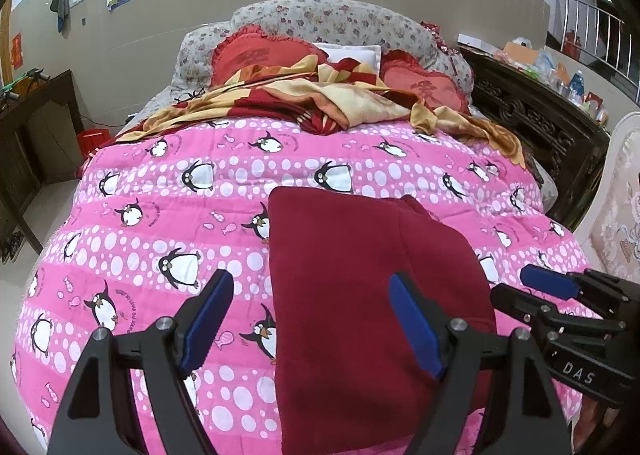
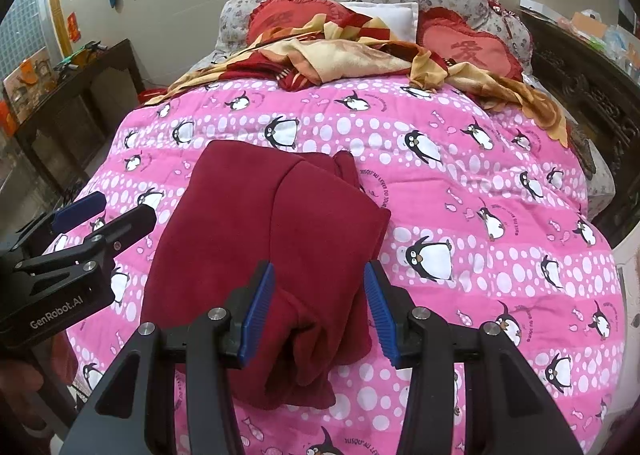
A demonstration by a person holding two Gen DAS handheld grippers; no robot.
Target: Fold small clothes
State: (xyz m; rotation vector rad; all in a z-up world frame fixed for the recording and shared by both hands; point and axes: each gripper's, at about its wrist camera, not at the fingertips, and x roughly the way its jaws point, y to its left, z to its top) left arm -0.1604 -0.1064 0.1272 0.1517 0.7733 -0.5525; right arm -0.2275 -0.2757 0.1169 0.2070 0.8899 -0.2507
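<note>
A dark red fleece garment (image 1: 360, 275) (image 2: 272, 239) lies folded on the pink penguin quilt (image 1: 160, 215) (image 2: 460, 195), with one layer doubled over its right side. My left gripper (image 1: 311, 279) (image 2: 127, 203) hovers open over the garment's near left edge, one finger above the quilt and the other above the cloth. My right gripper (image 2: 319, 267) (image 1: 510, 281) stands open over the garment's near right part. Its pads straddle a bunched fold without pressing on it.
A crumpled red and yellow blanket (image 1: 320, 99) and two red heart cushions (image 2: 468, 43) lie at the head of the bed, with glasses (image 1: 192, 95) beside them. A dark carved cabinet (image 1: 540, 123) stands on the right. A dark wooden table (image 1: 36, 127) stands on the left.
</note>
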